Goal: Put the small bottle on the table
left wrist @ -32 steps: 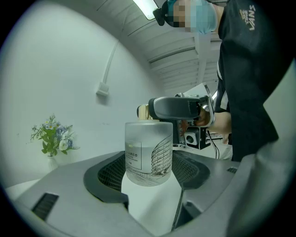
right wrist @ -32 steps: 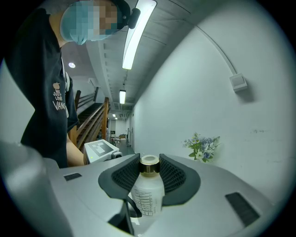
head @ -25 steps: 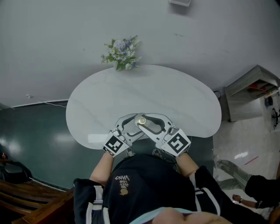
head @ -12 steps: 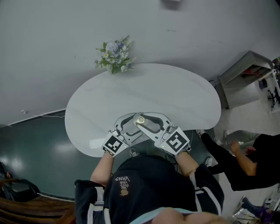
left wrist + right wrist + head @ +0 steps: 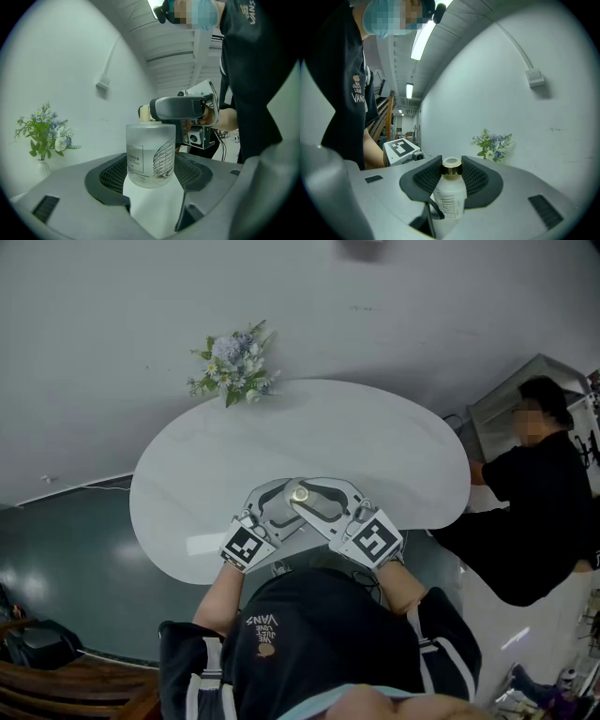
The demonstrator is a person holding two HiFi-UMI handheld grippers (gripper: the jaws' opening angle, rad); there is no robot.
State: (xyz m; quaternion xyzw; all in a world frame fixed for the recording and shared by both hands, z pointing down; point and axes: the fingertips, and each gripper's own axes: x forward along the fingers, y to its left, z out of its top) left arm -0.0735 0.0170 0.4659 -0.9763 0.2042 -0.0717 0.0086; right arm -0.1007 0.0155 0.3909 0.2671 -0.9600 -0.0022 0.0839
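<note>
The small bottle is up off the white table, caught between my two grippers just over the table's near edge, so the job now is to set it down cleanly. I judge the best way is to bring both hands down together and keep the bottle upright, so that its flat base meets the surface all at once. It should land a little further ahead of the jaws, away from the rim, and well short of the vase of flowers at the far side. The glass looks smooth and may slip, so I would not ease either grip until I feel it standing, and then open the jaws sideways without nudging it. My right gripper is fairly wide yet clamped: its meshed pads pinch the gold collar just below the cap, with the body hanging beneath. My left gripper grasps lower, its pads set against the frosted body on either side.
</note>
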